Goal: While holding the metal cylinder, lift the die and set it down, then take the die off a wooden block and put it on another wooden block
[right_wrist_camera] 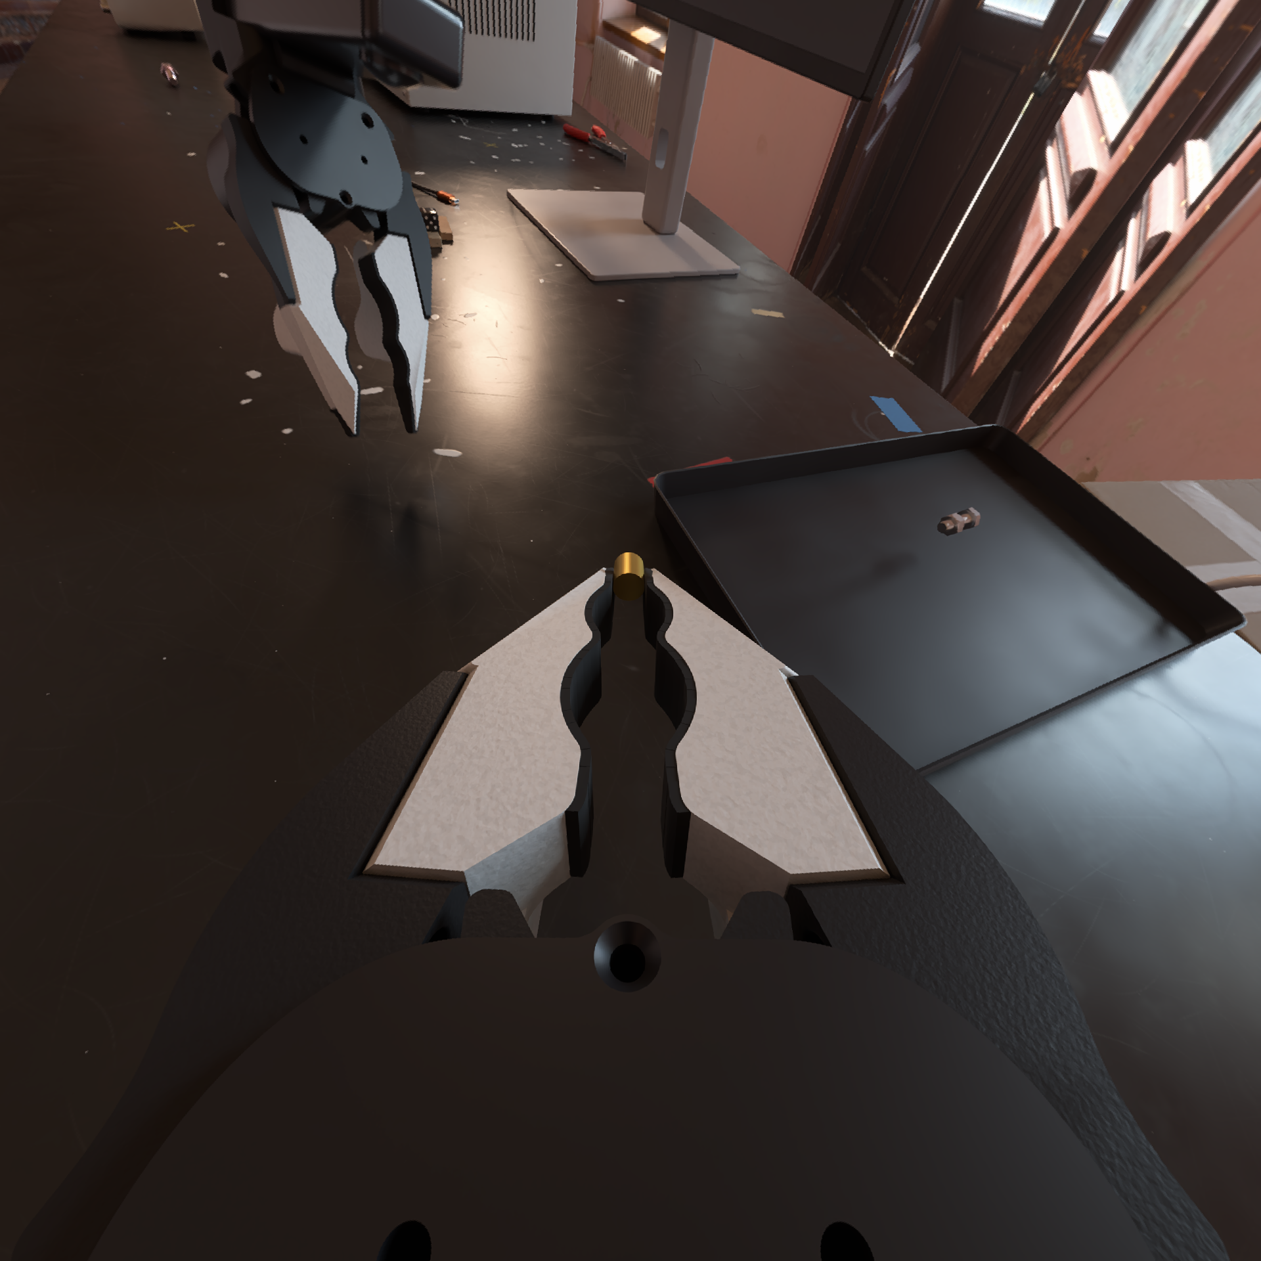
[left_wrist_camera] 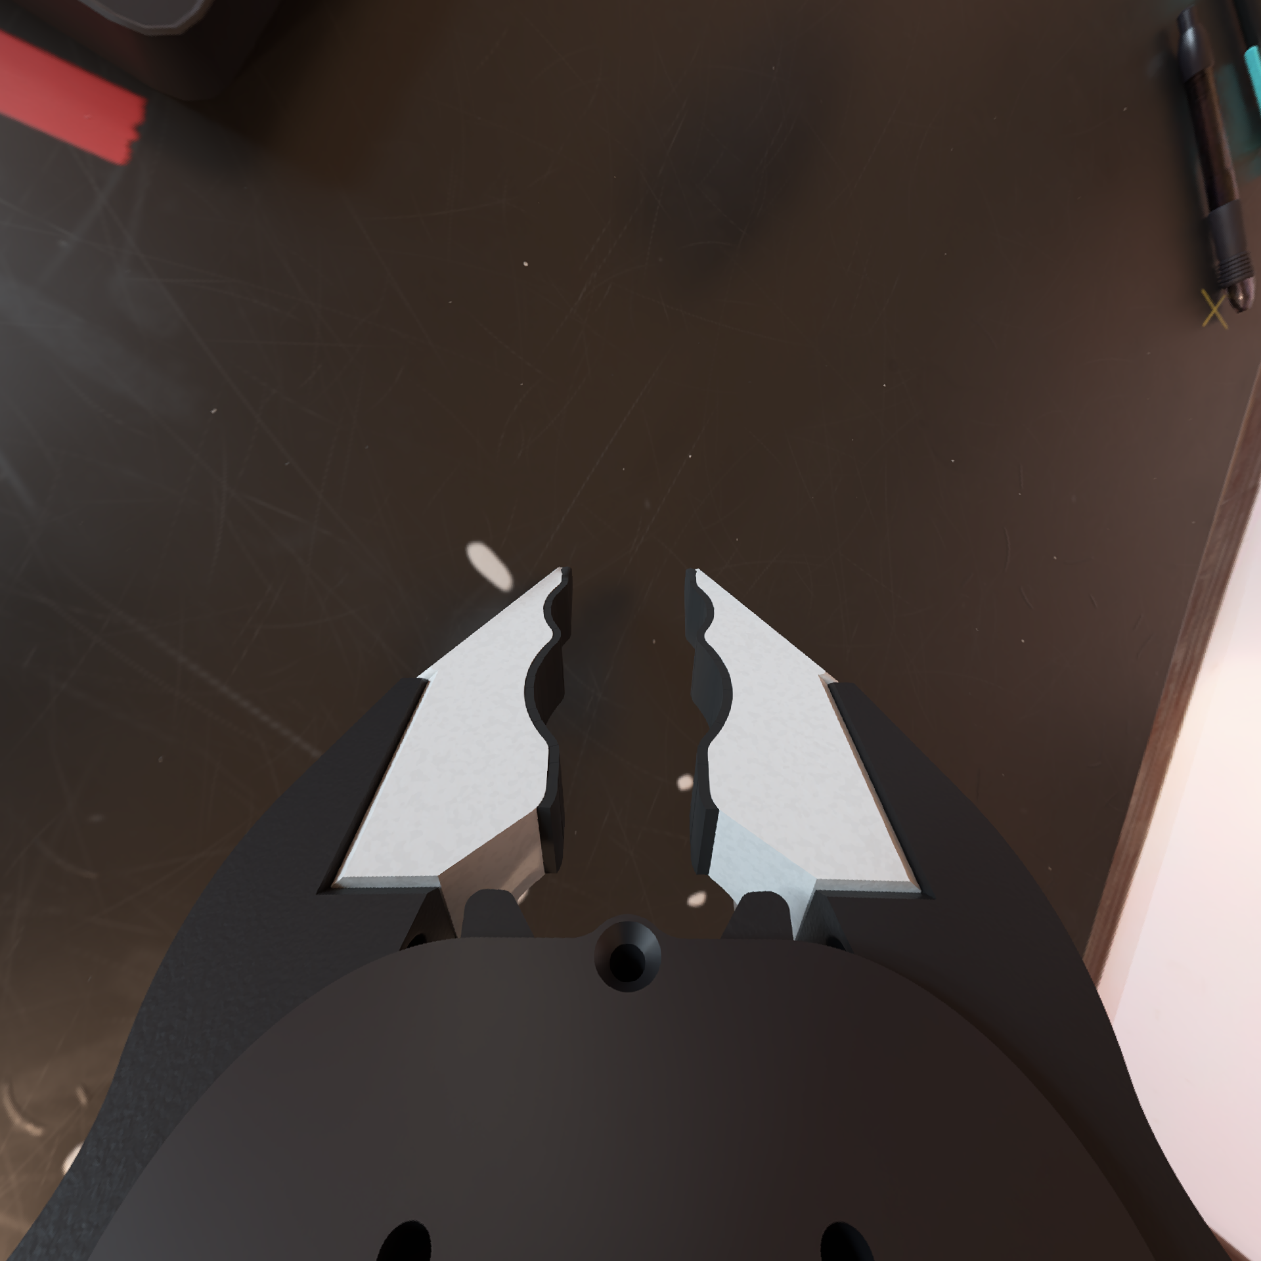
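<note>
My right gripper (right_wrist_camera: 628, 574) is shut on a small brass-coloured metal cylinder (right_wrist_camera: 628, 587), pinched upright at the fingertips just above the dark table. My left gripper (left_wrist_camera: 628, 576) is open and empty, pointing down at bare tabletop. It also shows in the right wrist view (right_wrist_camera: 382, 426), hovering above the table at the far left. Behind it, a dark die with white dots (right_wrist_camera: 430, 220) sits on a small wooden block (right_wrist_camera: 445, 237), partly hidden by the left gripper's finger. I see no other wooden block.
A black tray (right_wrist_camera: 689, 539) lies to the right of the cylinder, with a small bolt (right_wrist_camera: 959, 522) in it. A monitor stand (right_wrist_camera: 634, 225) is at the far right. Pens (left_wrist_camera: 1214, 170), red tape (left_wrist_camera: 68, 109) and the table edge (left_wrist_camera: 1173, 648) show in the left wrist view.
</note>
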You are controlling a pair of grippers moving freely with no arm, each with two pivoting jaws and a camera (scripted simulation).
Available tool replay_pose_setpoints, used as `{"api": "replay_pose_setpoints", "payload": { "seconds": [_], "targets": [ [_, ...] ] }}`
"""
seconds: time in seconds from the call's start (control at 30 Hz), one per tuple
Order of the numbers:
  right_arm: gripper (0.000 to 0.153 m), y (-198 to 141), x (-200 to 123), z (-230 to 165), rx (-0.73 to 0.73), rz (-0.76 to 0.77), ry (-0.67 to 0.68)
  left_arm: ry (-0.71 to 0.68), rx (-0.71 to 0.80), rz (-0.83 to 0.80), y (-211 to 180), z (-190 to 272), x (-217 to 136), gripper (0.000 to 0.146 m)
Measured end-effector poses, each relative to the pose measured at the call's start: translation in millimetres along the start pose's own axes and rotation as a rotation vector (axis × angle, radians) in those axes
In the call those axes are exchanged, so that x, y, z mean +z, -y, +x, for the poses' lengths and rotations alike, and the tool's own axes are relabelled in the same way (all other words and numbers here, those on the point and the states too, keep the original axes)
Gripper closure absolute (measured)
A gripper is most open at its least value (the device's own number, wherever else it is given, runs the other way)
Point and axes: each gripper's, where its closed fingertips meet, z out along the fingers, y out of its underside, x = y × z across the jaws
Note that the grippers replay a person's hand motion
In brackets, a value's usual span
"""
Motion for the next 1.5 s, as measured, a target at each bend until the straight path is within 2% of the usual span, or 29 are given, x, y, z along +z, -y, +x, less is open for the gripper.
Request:
{"api": "replay_pose_setpoints", "payload": {
  "seconds": [0.13, 0.2, 0.33, 0.5, 0.63, 0.8, 0.93, 1.07, 1.17, 1.33, 1.5],
  "targets": [
    [0.145, -1.2, 0.3, 0.8, 0.003, -0.002, 0.001, 0.031, 0.023, 0.050, 1.4, -0.9, -24.2, 0.113],
    [0.145, -2.1, 0.4, 1.2, 0.004, -0.004, 0.000, 0.098, 0.047, 0.086, 0.0, -4.8, -44.7, 0.113],
    [0.145, -3.2, 0.4, 2.7, 0.008, -0.002, -0.002, 0.305, 0.046, 0.114, -22.0, -27.5, -111.3, 0.117],
    [0.145, -7.3, 4.1, 2.4, 0.014, -0.011, 0.005, 0.556, -0.088, 0.107, -68.9, -72.7, -207.9, 0.122],
    [0.145, -11.5, 7.7, 1.7, 0.019, -0.024, 0.010, 0.703, -0.172, 0.006, -111.0, -118.7, -254.4, 0.127],
    [0.145, -16.7, 10.6, 3.0, 0.030, -0.035, 0.013, 0.695, -0.198, -0.145, -143.6, -161.1, -260.7, 0.132],
    [0.145, -20.4, 11.9, 3.7, 0.036, -0.042, 0.019, 0.677, -0.096, -0.319, -159.2, -183.2, -250.4, 0.135],
    [0.145, -22.0, 11.6, 4.9, 0.037, -0.046, 0.019, 0.635, 0.008, -0.477, -174.0, -195.9, -242.8, 0.120],
    [0.145, -22.4, 11.3, 5.4, 0.043, -0.043, 0.022, 0.614, 0.069, -0.531, -178.2, -204.8, -240.1, 0.107],
    [0.145, -24.7, 12.6, 5.0, 0.040, -0.050, 0.025, 0.573, 0.255, -0.649, -179.1, -212.4, -237.8, 0.108],
    [0.145, -25.7, 12.8, 5.3, 0.038, -0.053, 0.025, 0.555, 0.355, -0.755, -186.9, -219.8, -238.5, 0.106]
  ]
}}
